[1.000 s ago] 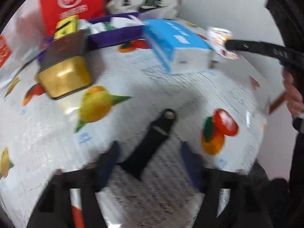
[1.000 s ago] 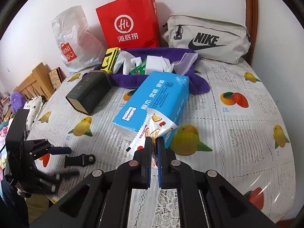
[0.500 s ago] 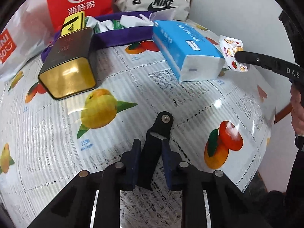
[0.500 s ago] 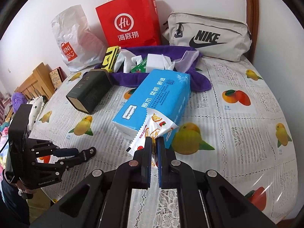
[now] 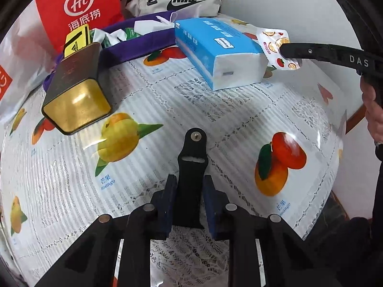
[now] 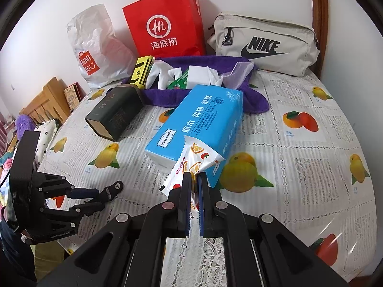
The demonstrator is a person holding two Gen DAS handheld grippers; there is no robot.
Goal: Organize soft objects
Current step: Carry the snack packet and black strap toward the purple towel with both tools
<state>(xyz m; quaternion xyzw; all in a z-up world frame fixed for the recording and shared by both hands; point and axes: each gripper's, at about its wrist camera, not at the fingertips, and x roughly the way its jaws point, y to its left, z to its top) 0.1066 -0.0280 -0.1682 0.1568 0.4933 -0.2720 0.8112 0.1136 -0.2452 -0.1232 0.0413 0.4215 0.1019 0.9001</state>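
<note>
A: Tablecloth (image 5: 239,129) is glossy plastic over lace, printed with mangoes and oranges. Left gripper (image 5: 190,189) has its blue pads pressed on a flat black strap (image 5: 192,167), matte, with a rounded tip and a metal stud pointing to 12 o'clock.

B: Right gripper (image 6: 194,181)?

A: Jaws nearly together, pinching a crinkly snack packet (image 6: 191,165) with serrated edges and a fruit print. Packet sits just in front of the tissue pack (image 6: 198,124), soft blue film, brick-shaped, at 12 o'clock of the fingers.

B: Containers?

A: Purple towel (image 6: 253,100) at 12 o'clock carries a yellow box (image 6: 141,71), white tissues (image 6: 198,77) and a green sachet (image 6: 179,83). Rigid dark tin (image 6: 115,112) with a gold end lies at 10 o'clock. Red paper bag (image 6: 165,24), white plastic bag (image 6: 95,47) and beige fabric pouch (image 6: 265,43) stand against the wall; contents cannot be told.
</note>
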